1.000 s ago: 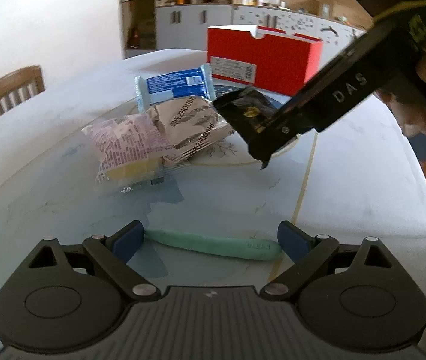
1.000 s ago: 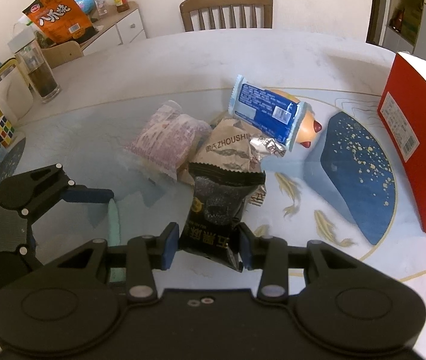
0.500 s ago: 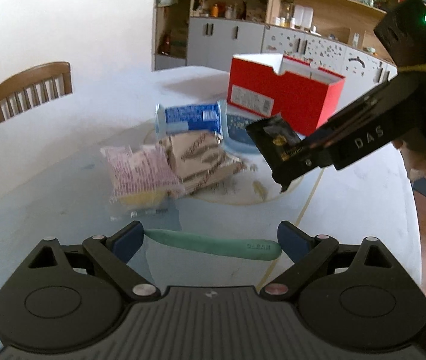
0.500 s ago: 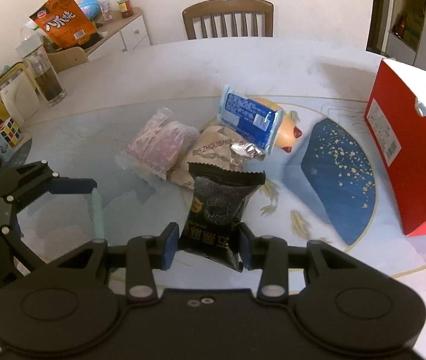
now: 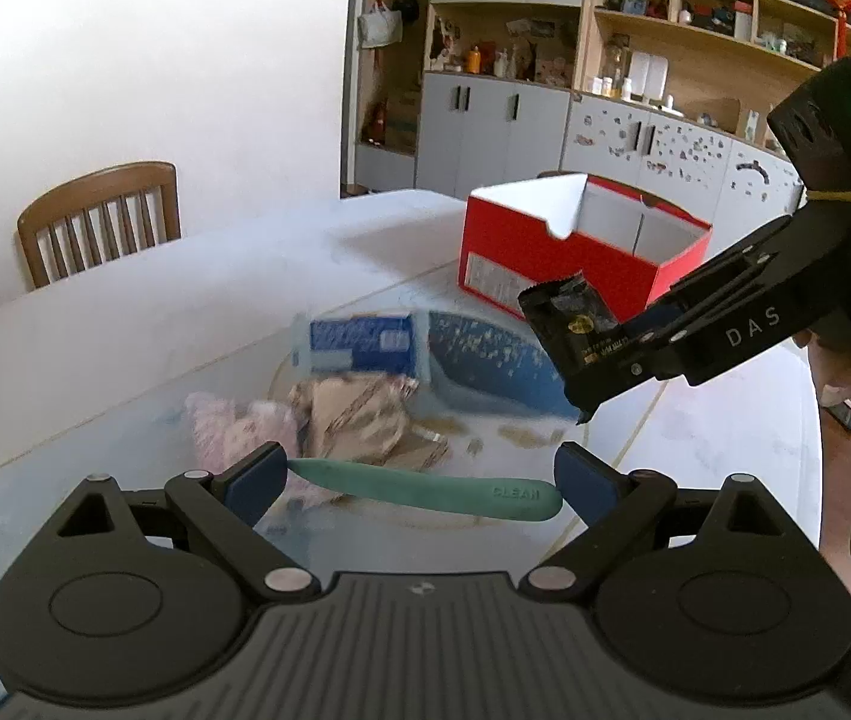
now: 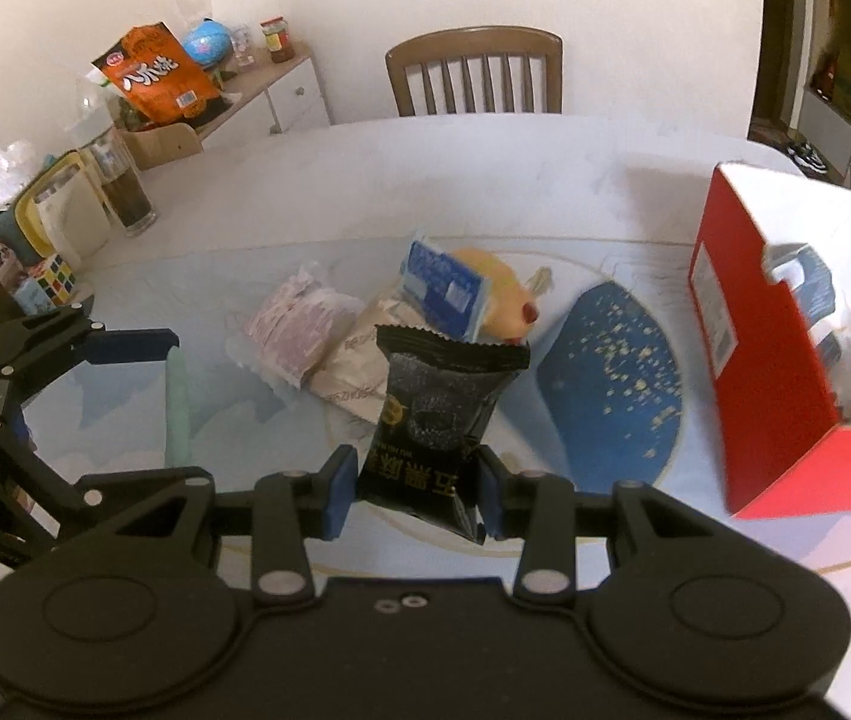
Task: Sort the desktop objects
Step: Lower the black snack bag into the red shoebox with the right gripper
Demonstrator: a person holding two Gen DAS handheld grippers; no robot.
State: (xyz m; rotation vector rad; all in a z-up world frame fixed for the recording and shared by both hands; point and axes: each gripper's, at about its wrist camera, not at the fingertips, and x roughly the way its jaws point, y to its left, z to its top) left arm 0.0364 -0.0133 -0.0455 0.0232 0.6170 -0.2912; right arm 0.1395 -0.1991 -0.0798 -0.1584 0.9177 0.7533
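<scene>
My left gripper [image 5: 419,480] is shut on a long green stick marked CLEAN [image 5: 425,487], held crosswise above the table; it also shows in the right wrist view [image 6: 176,408]. My right gripper [image 6: 410,495] is shut on a black snack packet [image 6: 437,414], held upright in the air; the packet also shows in the left wrist view [image 5: 575,324]. On the table lie a pink packet [image 6: 299,330], a beige packet [image 6: 359,366], a blue packet [image 6: 443,282] and a yellow toy [image 6: 503,294]. An open red box [image 6: 767,360] stands at the right.
A wooden chair [image 6: 473,75] stands behind the table. At the table's left edge are a glass of dark drink [image 6: 125,186], a yellow-rimmed container [image 6: 59,210] and a Rubik's cube [image 6: 56,276]. A blue patch [image 6: 611,372] is printed on the tabletop.
Both grippers have risen from the table with their loads. The right gripper has carried the black packet towards the red box, whose open top now shows.
</scene>
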